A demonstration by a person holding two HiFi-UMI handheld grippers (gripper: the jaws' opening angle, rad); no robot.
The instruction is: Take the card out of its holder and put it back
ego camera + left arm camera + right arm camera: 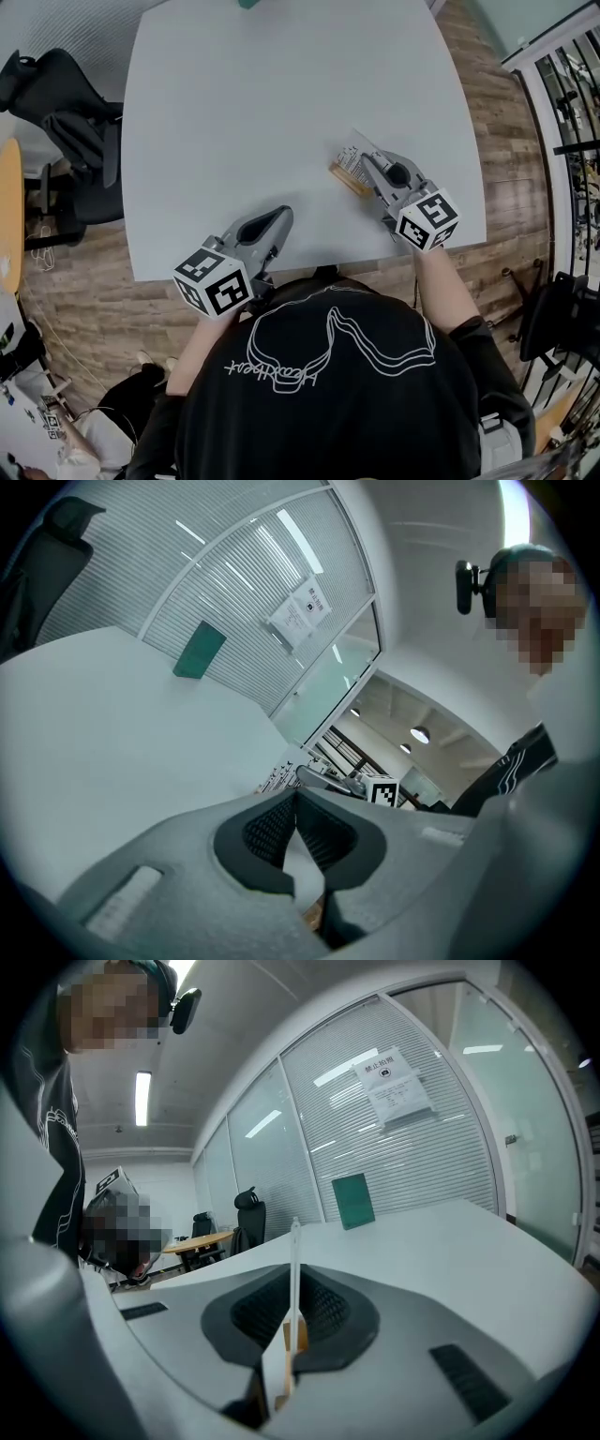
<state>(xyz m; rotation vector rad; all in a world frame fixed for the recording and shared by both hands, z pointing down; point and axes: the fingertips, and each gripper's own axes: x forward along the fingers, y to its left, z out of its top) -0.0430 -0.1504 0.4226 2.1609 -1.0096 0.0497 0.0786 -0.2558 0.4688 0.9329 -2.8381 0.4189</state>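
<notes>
A white printed card (352, 153) stands on edge over a small wooden holder (348, 179) at the right of the white table (281, 94). My right gripper (368, 166) is shut on the card. In the right gripper view the card (293, 1269) shows as a thin upright edge between the pads, with the holder's wood (296, 1333) just below. Whether the card sits in the slot I cannot tell. My left gripper (280, 218) hovers near the table's front edge, left of the holder, shut and empty (296, 801).
A green block (248, 3) stands at the table's far edge, also visible as the green block (199, 649) (353, 1200) in both gripper views. A black office chair (70, 117) sits left of the table. Wooden floor surrounds the table.
</notes>
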